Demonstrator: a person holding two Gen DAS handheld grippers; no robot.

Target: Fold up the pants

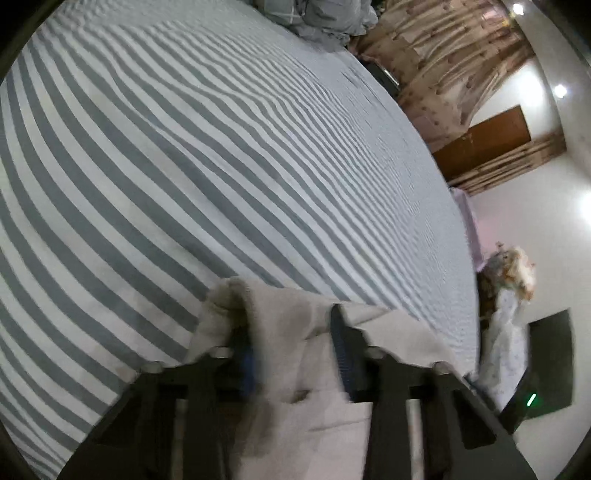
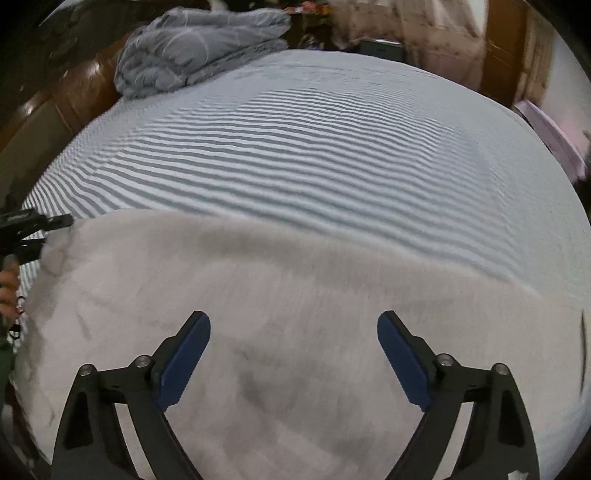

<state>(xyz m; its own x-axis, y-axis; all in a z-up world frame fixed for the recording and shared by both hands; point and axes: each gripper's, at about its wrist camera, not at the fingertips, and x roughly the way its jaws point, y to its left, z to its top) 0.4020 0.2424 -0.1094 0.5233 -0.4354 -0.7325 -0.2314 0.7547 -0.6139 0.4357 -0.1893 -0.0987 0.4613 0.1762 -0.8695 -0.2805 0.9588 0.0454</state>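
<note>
Left wrist view: left gripper (image 1: pixel 291 332) at bottom centre, jaws pinching bunched edge of beige pants (image 1: pixel 295 369); cloth humps over left finger. Striped bedsheet (image 1: pixel 184 166) fills rest of frame; grey duvet (image 1: pixel 325 18) at top.

Right wrist view: right gripper (image 2: pixel 293 332) spread wide, nothing between blue pads (image 2: pixel 184 362), hovering over pants (image 2: pixel 277 277) lying across lower half of frame. Left gripper (image 2: pixel 55 221) at pants' left edge, person's hand (image 2: pixel 8 288) below it. Duvet (image 2: pixel 192 44) upper left.

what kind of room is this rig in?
Most likely a home bedroom. The work surface is a bed with a grey-and-white striped sheet, a bundled grey comforter sits at its far end, and patterned curtains hang by a wooden door. Light pants lie spread on the bed.
</note>
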